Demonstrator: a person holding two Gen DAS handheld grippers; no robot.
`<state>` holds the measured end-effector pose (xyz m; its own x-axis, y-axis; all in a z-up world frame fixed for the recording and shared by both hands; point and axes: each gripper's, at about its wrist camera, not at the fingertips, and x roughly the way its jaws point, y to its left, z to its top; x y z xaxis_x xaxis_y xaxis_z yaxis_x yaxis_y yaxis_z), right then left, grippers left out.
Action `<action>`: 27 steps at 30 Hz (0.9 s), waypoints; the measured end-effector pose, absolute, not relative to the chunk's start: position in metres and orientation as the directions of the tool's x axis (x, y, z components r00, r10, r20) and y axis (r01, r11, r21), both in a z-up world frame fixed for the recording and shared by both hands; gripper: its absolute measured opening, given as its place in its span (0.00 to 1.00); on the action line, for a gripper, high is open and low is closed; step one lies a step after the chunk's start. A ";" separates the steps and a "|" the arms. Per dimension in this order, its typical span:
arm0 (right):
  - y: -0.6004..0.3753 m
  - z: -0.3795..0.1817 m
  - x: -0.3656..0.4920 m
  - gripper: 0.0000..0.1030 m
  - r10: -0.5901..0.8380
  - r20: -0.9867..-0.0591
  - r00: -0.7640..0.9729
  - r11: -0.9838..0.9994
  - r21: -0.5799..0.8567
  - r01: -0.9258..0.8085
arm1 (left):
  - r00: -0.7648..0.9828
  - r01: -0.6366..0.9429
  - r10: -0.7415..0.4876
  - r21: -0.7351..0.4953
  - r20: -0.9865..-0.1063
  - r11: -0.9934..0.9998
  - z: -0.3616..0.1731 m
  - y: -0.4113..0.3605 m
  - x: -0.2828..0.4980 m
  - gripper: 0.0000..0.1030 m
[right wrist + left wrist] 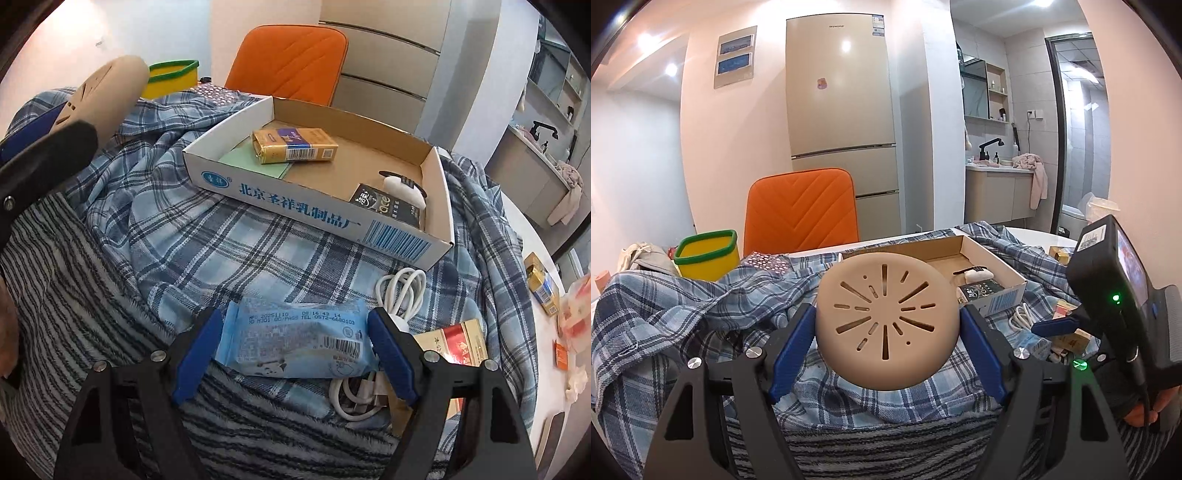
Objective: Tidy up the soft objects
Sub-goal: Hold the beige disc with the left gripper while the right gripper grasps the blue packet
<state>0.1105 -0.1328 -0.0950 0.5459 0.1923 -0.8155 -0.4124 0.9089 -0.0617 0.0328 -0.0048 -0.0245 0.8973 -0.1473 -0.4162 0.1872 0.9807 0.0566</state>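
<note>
My left gripper point(886, 321) is shut on a tan round silicone lid with slots point(886, 317) and holds it above a blue plaid cloth point(683, 314). The lid also shows at the far left of the right wrist view point(107, 88). My right gripper point(295, 339) has its blue fingers on both sides of a blue wet-wipe pack point(295, 336) that lies on the plaid cloth point(221, 251); its grip is unclear. A shallow cardboard box point(295, 206) lies ahead, with a gold cigarette pack point(295, 146) and a dark packet point(388, 206) inside.
A yellow bin with a green rim point(707, 254) stands at the back left. An orange chair point(801, 210) is behind the table. White cables point(400, 291), a red box point(461, 343) and small packs point(541, 288) lie to the right. A striped fuzzy cloth point(74, 295) covers the near side.
</note>
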 end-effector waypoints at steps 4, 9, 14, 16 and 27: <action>-0.135 -0.093 0.107 0.66 0.201 -0.803 0.562 0.907 -0.063 -0.415 | 0.896 0.187 -0.147 0.055 -0.419 0.981 -0.026 -0.005 0.032 0.75; -0.134 -0.089 0.103 0.59 0.218 -0.787 0.577 0.905 -0.058 -0.421 | 0.898 0.188 -0.149 0.053 -0.413 0.981 -0.025 -0.004 0.032 0.75; -0.137 -0.087 0.102 0.69 0.261 -0.782 0.566 0.898 -0.019 -0.440 | 0.899 0.187 -0.149 0.053 -0.412 0.981 -0.025 -0.004 0.031 0.75; -0.138 -0.087 0.103 0.82 0.301 -0.785 0.542 0.885 0.019 -0.464 | 0.899 0.187 -0.149 0.054 -0.411 0.981 -0.025 -0.004 0.031 0.75; -0.121 -0.101 0.107 0.83 0.228 -0.833 0.504 0.869 -0.059 -0.491 | 0.898 0.187 -0.149 0.054 -0.414 0.981 -0.025 -0.004 0.032 0.75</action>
